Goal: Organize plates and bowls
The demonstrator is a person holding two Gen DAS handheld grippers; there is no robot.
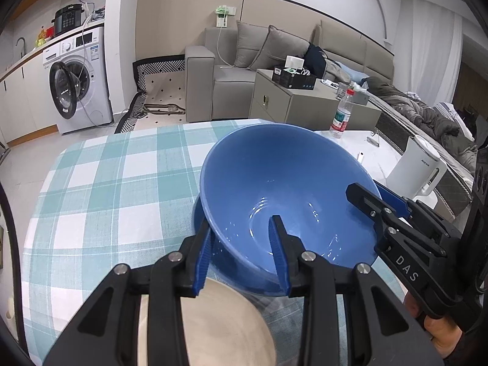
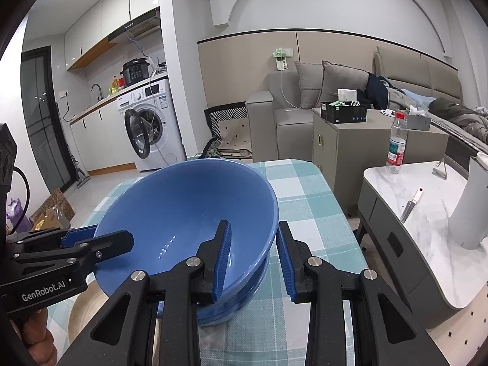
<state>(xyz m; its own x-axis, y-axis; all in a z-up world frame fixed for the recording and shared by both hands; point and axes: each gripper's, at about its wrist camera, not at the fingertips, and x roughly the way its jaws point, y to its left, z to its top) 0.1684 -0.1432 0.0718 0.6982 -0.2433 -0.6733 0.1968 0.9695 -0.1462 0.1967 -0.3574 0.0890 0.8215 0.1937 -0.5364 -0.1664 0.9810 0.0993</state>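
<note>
A white washing machine stood at centre left under a kitchen counter, its round door hanging open. Above it sat a black cooker. A grey sofa with two cushions filled the centre, below beige wall panels. At right lay a marble-topped side table carrying a water bottle. The floor was pale.
</note>
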